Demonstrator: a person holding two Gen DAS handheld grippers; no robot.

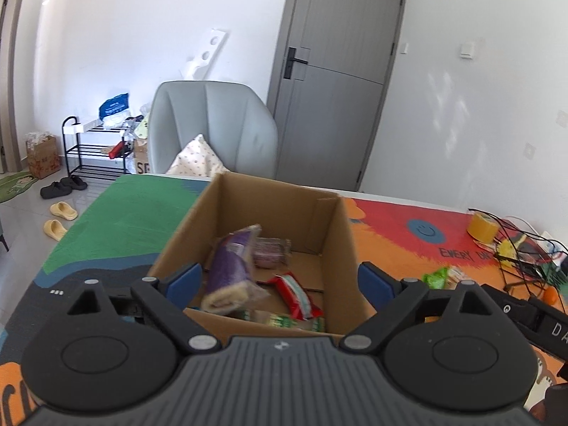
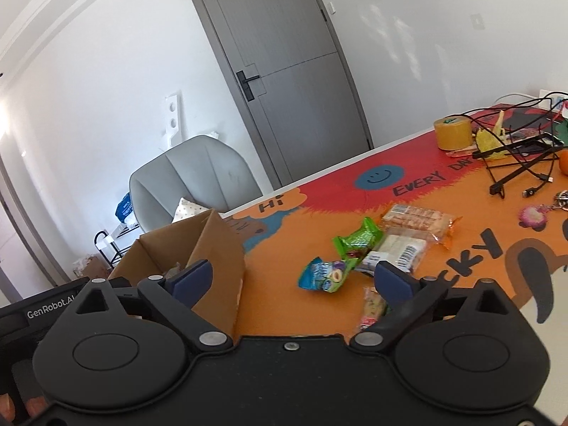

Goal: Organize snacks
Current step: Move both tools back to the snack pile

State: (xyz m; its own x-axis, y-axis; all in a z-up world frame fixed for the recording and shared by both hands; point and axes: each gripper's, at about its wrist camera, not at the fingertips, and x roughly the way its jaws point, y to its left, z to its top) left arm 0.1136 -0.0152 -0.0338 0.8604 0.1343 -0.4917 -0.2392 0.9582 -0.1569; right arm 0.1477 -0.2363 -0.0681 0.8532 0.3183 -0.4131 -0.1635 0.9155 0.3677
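Observation:
An open cardboard box (image 1: 340, 234) stands on the colourful table mat; it also shows in the right wrist view (image 2: 220, 248). My left gripper (image 1: 280, 280) is open above the box's near edge. A blurred purple snack packet (image 1: 232, 268) is between its fingers over the box, apparently falling free. Inside lie a red packet (image 1: 296, 296), a pinkish packet (image 1: 271, 250) and a green-white one (image 1: 294, 321). My right gripper (image 2: 293, 278) is open and empty above the mat. Beyond it lie a blue-green packet (image 2: 325, 275), a green packet (image 2: 358, 239), a white bar (image 2: 397, 252), an orange-wrapped pack (image 2: 419, 220) and a small bar (image 2: 372, 307).
A yellow tape roll (image 2: 454, 131), black cables (image 2: 514, 156), a pink charm (image 2: 532, 216) and an orange object (image 2: 563, 165) crowd the far right of the table. A grey chair (image 1: 213, 124) stands behind the table, a grey door (image 1: 337, 78) beyond.

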